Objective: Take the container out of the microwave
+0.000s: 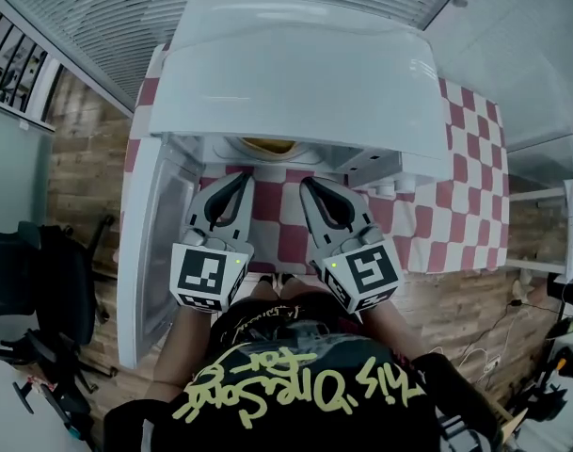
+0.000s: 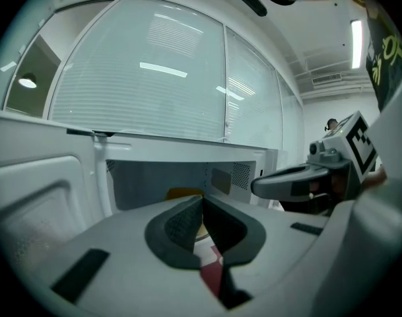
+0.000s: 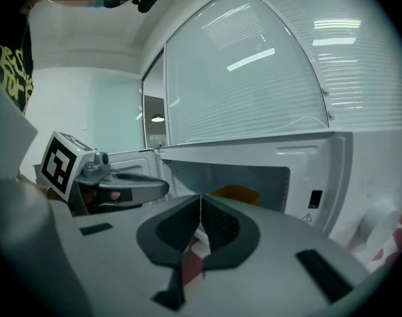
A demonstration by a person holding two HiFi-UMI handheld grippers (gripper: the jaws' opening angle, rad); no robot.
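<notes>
The white microwave (image 1: 295, 73) stands on a red-and-white checked cloth with its door (image 1: 154, 243) swung open to the left. Inside sits a yellow container (image 1: 267, 145), partly hidden by the roof of the oven; it also shows as the yellow container (image 2: 183, 193) in the left gripper view and the yellow container (image 3: 237, 193) in the right gripper view. My left gripper (image 1: 246, 177) and right gripper (image 1: 303, 183) hover side by side just in front of the opening, both shut and empty, short of the container.
The open door stands beside the left gripper (image 2: 202, 200). The right gripper (image 3: 200, 200) has the microwave's control side (image 3: 313, 197) close on its right. The checked cloth (image 1: 455, 205) runs on to the right. An office chair (image 1: 41, 281) stands at the left.
</notes>
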